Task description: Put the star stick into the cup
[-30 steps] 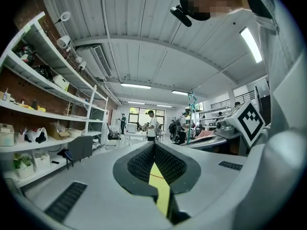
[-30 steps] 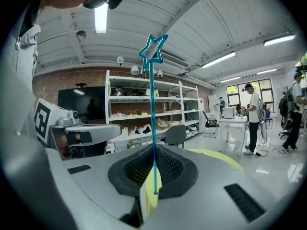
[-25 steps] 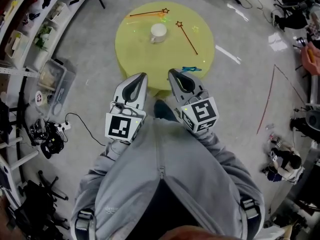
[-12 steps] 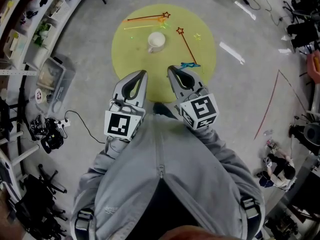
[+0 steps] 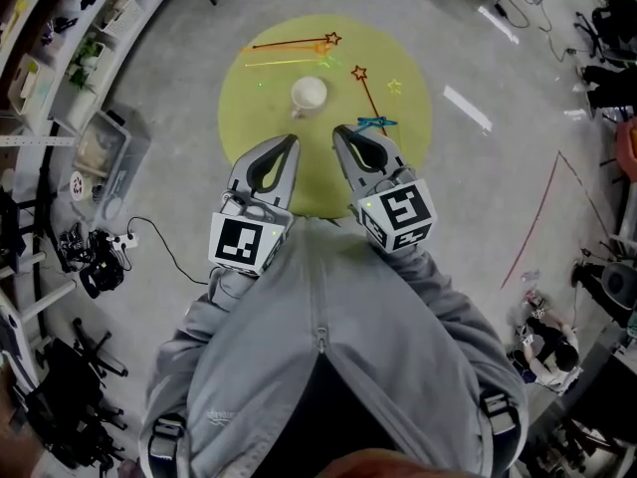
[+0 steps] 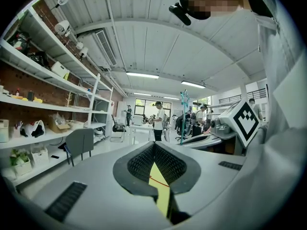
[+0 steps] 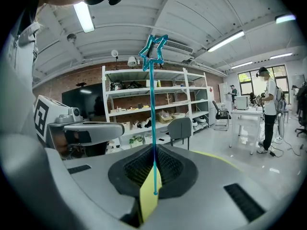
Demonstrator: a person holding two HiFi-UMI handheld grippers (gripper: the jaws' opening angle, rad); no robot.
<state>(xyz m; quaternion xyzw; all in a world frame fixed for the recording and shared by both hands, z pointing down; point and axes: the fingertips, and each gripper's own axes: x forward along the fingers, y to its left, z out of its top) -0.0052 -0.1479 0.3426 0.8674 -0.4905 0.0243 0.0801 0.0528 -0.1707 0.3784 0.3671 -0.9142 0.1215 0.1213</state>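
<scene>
A white cup (image 5: 309, 95) stands near the middle of the round yellow table (image 5: 249, 118). My right gripper (image 5: 343, 132) is shut on a thin blue star stick (image 5: 376, 123), which pokes out over the table's near edge, to the right of the cup. In the right gripper view the blue star stick (image 7: 153, 123) rises straight up from the shut jaws (image 7: 154, 147). My left gripper (image 5: 289, 140) is shut and holds nothing, hanging just short of the cup. A dark red star stick (image 5: 366, 88) and another (image 5: 294, 42) lie on the table.
Pale green star sticks (image 5: 284, 61) lie near the far rim. Shelving and storage boxes (image 5: 100, 147) line the left side, with cables on the floor. In the left gripper view my right gripper (image 6: 225, 128) and people stand further off.
Both grippers have come closer to the table. The blue star stick, earlier over the floor beside the table's edge, is now over the tabletop near the cup.
</scene>
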